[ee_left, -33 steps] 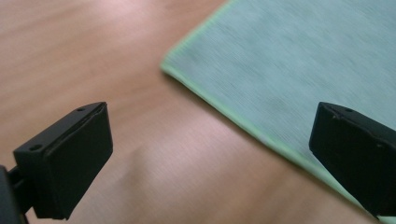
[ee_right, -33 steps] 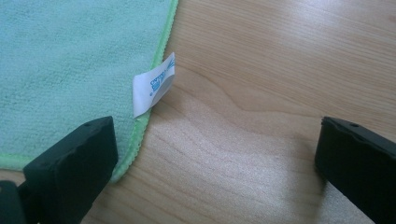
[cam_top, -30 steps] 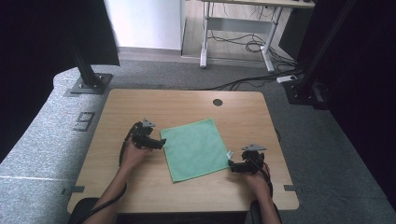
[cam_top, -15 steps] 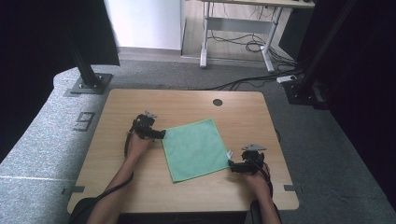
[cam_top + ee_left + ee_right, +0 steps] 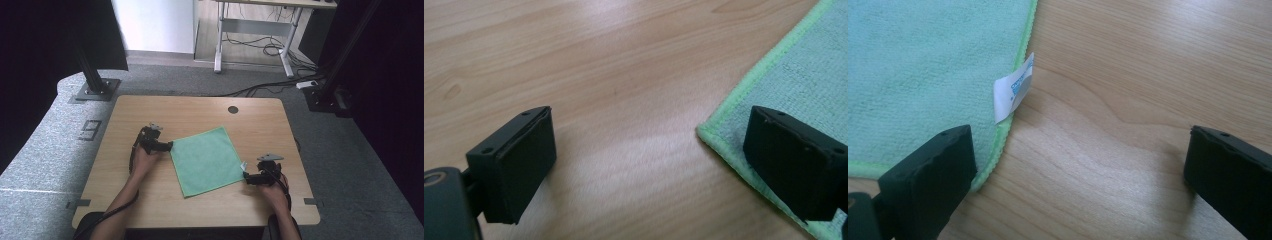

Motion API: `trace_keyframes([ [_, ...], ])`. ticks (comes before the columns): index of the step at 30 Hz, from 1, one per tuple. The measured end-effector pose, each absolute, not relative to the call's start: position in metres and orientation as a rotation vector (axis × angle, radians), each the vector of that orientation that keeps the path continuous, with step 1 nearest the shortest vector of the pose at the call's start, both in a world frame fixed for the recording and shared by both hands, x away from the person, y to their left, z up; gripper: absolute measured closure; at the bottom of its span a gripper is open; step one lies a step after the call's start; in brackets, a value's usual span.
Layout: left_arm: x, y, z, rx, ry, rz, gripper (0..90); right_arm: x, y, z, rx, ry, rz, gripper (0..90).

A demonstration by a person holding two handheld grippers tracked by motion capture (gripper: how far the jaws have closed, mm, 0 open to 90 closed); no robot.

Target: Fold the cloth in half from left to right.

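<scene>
Green cloth (image 5: 206, 160) lies flat mid-table (image 5: 250, 120), skewed, corners free to grab. My left claw (image 5: 167, 146), spread but just closing a little, straddles its far-left corner. My right claw (image 5: 246, 178), spread, waits at the near-right corner by the white tag (image 5: 1013, 94).

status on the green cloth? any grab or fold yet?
Done: the green cloth lies flat and unfolded on the table, and both tongs are at its corners. In hand: the left tongs straddle one corner, their jaws just starting to close, pads not yet pressing. The right tongs are open by the corner with the white label. Left: both grips and any fold.
</scene>
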State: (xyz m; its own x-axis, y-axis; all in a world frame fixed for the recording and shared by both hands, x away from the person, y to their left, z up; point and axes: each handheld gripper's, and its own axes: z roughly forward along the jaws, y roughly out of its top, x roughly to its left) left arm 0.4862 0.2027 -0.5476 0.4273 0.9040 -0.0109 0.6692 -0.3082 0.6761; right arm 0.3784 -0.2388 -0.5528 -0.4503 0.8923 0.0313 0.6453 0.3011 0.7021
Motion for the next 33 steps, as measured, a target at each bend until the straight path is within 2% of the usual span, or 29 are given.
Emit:
trace_keyframes([
  [10,0.482,0.211,-0.548,2.087,1.309,0.493,6.5,0.374,-0.223,-0.543,1.302,2.256,0.959,0.0],
  [18,0.485,0.211,-0.548,2.087,1.336,0.491,0.9,0.370,-0.192,-0.536,1.177,2.358,0.985,0.0],
  [33,0.485,0.211,-0.548,2.091,1.335,0.490,0.8,0.369,-0.135,-0.530,0.998,2.515,1.060,0.0],
])
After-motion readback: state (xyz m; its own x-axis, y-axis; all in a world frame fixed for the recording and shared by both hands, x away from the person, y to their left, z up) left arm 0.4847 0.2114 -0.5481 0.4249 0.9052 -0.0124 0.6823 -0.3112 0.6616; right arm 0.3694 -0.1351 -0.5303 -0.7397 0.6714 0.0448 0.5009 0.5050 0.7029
